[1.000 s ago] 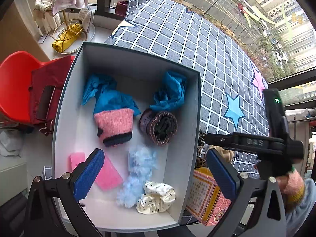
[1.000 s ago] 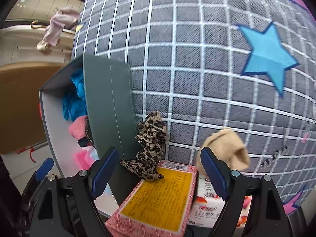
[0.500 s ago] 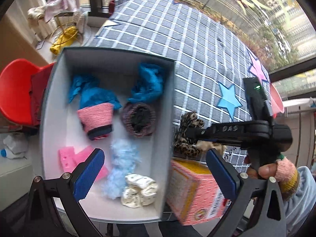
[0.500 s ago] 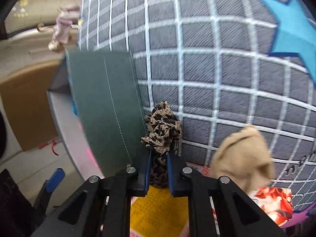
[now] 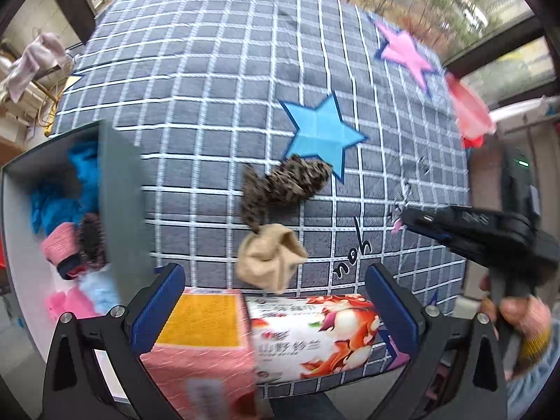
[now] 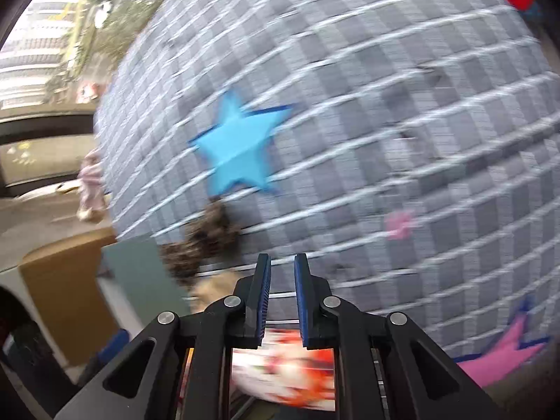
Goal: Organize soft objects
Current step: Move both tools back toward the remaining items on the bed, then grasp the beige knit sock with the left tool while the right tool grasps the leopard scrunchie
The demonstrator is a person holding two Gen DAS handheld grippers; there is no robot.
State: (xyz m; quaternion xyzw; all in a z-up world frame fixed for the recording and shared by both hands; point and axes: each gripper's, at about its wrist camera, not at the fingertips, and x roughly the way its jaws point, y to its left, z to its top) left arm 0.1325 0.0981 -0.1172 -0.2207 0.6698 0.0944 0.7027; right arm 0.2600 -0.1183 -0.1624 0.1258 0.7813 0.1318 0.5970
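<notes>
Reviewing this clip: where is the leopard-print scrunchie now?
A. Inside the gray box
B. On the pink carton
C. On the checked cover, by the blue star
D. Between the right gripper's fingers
C: the leopard-print scrunchie lies on the checked cover at the blue star's lower edge, outside the gray box.

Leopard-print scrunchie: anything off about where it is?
Yes. The leopard-print fabric scrunchie lies loose on the grey checked mat by the blue star, outside the grey storage box. The right tool is nearly closed and empty, well clear of it.
</notes>
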